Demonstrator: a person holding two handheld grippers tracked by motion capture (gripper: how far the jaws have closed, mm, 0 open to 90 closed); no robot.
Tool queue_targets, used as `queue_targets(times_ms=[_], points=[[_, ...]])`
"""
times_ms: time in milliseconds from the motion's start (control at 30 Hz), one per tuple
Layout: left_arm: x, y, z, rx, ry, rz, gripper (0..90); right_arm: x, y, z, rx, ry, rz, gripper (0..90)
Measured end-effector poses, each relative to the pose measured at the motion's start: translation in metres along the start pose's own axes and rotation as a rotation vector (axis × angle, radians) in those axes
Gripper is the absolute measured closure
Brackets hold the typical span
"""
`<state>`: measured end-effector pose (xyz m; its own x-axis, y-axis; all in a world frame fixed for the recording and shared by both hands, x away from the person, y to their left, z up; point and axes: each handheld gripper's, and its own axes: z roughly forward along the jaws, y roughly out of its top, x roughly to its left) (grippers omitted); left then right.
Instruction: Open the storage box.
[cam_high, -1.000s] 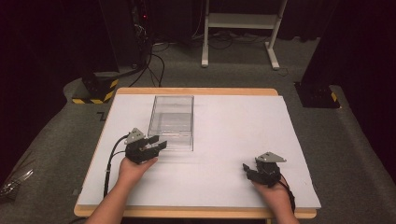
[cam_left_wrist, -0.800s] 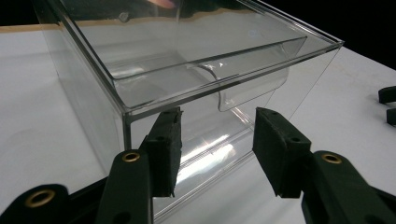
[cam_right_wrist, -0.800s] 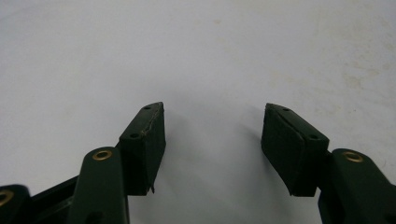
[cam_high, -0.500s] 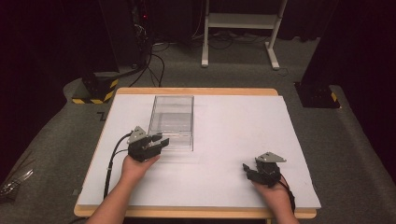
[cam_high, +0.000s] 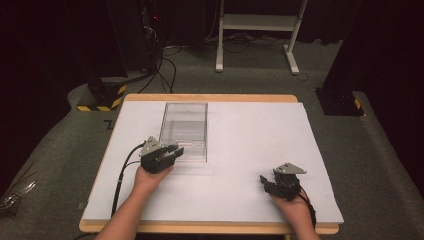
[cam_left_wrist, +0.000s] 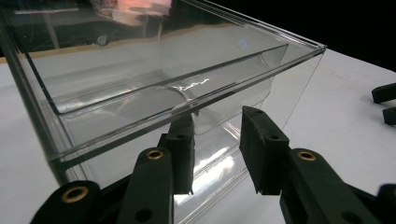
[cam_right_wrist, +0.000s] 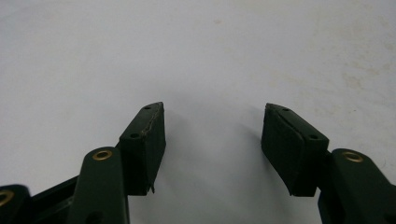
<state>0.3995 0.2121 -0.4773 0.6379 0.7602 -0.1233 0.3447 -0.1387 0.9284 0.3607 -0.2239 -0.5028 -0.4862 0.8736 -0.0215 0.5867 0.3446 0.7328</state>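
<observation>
A clear plastic box stands open-topped on the white table cover, left of centre. My left gripper is at the box's near right corner. In the left gripper view the box wall runs between the jaws, one finger behind the clear wall and the other outside it. The jaws have just been closing, but a gap remains and the pads do not press the wall. My right gripper rests near the front right of the table, open over bare white cover, nothing between its fingers.
The wooden table edge frames the white cover. Beyond it are a white stand, cables on the floor and a yellow-black striped base. The right gripper's jaw tips appear far right in the left gripper view.
The left gripper's jaws have narrowed around the box's wall, and the hand has shifted only slightly. The right hand has stayed in place.
</observation>
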Motion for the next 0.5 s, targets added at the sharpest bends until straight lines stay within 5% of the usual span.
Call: queue_targets(times_ms=[500], points=[[0.0057, -0.0052, -0.0052, -0.013, -0.029, 0.008, 74.6, -0.0001, 0.0000, 0.0000, 0.000, 0.000, -0.001, 39.8]])
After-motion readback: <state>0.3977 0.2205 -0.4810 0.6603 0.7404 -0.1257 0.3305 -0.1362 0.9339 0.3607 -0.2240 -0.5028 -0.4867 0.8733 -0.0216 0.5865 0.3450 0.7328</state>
